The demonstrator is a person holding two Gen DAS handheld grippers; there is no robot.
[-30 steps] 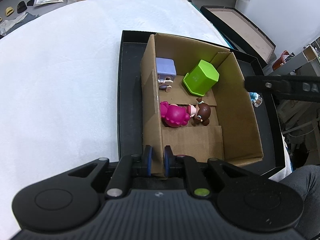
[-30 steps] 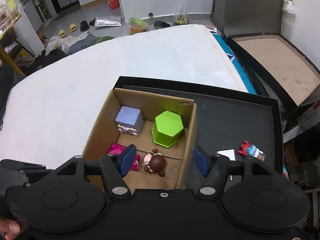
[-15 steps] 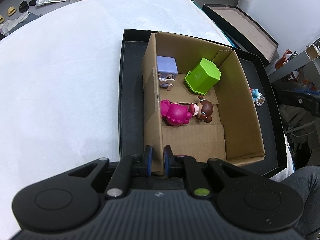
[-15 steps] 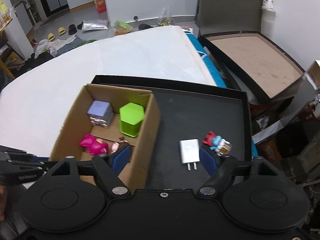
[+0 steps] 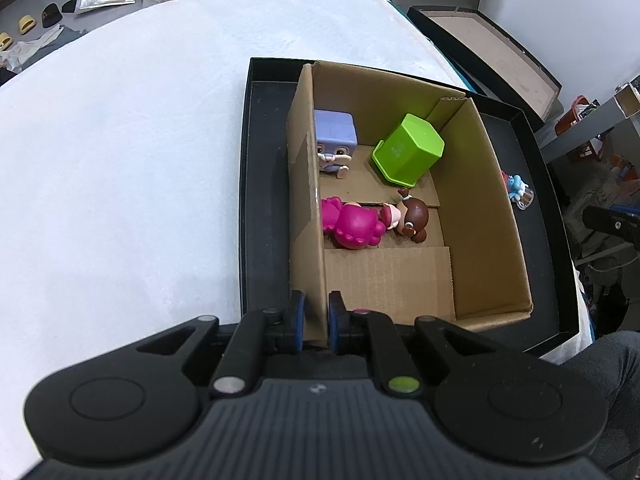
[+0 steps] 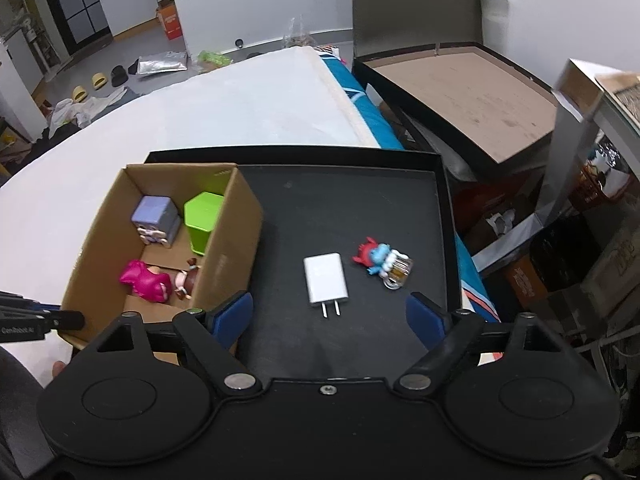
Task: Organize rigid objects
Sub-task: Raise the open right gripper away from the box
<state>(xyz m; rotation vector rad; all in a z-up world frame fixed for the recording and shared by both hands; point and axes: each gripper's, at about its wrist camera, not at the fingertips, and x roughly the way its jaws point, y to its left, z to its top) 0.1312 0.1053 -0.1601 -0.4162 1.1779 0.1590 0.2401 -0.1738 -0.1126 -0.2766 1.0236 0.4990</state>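
Observation:
A cardboard box (image 5: 480,208) (image 6: 236,220) stands on a black tray (image 6: 352,200). Inside lie a purple cube figure (image 5: 334,136), a green hexagonal cup (image 5: 408,150) and a pink doll with a brown head (image 5: 360,222). My left gripper (image 5: 316,326) is shut on the box's near-left wall. On the tray to the box's right lie a white charger plug (image 6: 326,282) and a small red and blue figure (image 6: 380,260). My right gripper (image 6: 328,314) is open and empty above the tray, just before the charger.
The tray sits on a white table (image 5: 120,160) near its right edge. A second open black box (image 6: 460,92) stands beyond the table on the right. Shelves and clutter (image 6: 580,200) fill the far right.
My right gripper has swung right, from over the cardboard box to over the tray by the charger and small figure. My left gripper still holds the box wall.

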